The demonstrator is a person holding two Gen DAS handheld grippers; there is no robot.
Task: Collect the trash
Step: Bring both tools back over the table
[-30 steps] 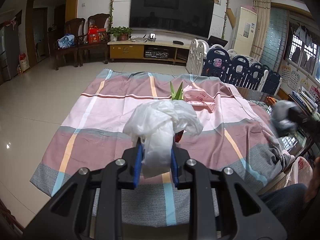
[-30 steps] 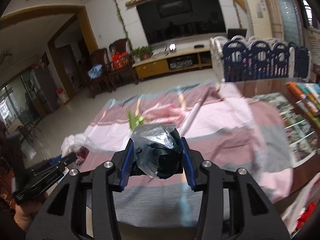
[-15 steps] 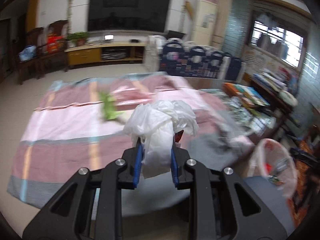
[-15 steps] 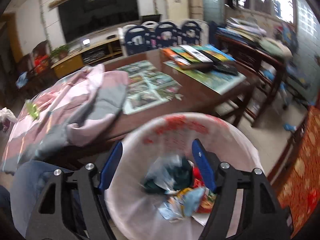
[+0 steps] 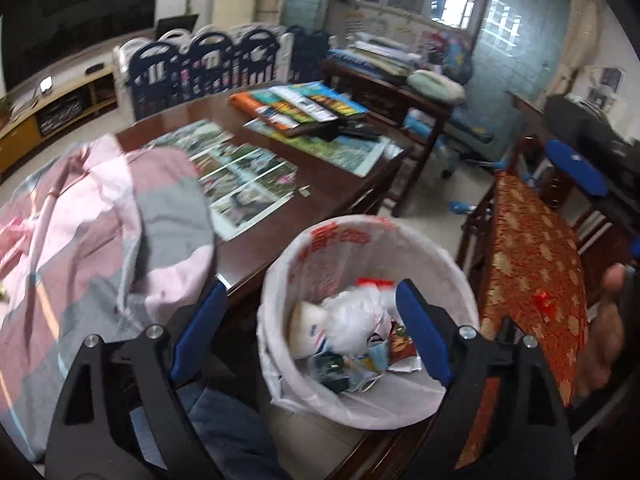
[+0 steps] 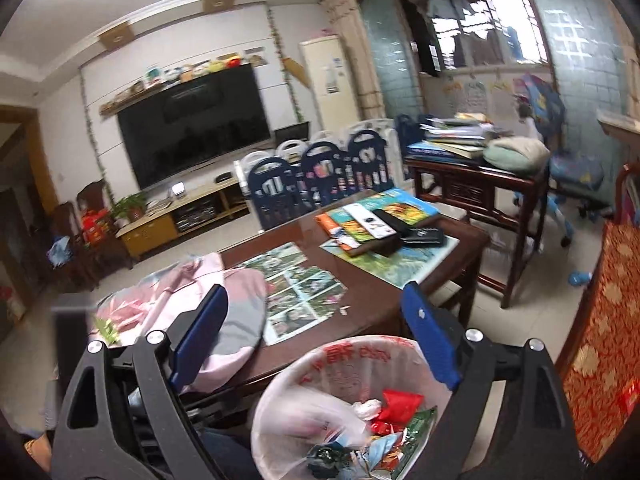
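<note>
A round bin with a white, red-printed liner (image 5: 360,226) stands between the dark table and a chair. My left gripper (image 5: 312,322) hangs over it, its jaws opening with nothing pressed between the blue pads. The white plastic bag (image 5: 352,320) lies loose in the bin on other wrappers. My right gripper (image 6: 316,334) is above the same bin (image 6: 360,350); its jaws are opening too and hold nothing. Inside are the white bag (image 6: 312,414), a dark crumpled bag (image 6: 328,458) and a red wrapper (image 6: 400,400). A green scrap (image 6: 106,328) lies on the pink cloth.
A dark wooden table (image 5: 320,196) carries posters and booklets (image 6: 372,220), with a pink-and-grey checked cloth (image 5: 100,220) bunched at its left end. A chair with a red-and-gold cushion (image 5: 532,260) is right of the bin. A person's jeans leg (image 5: 228,428) is below, a hand (image 5: 612,308) at right.
Both grippers swung right from the cloth to the bin. The left one let go of the white bag, which now lies in the bin. The right one opened wider and pulled back a little.
</note>
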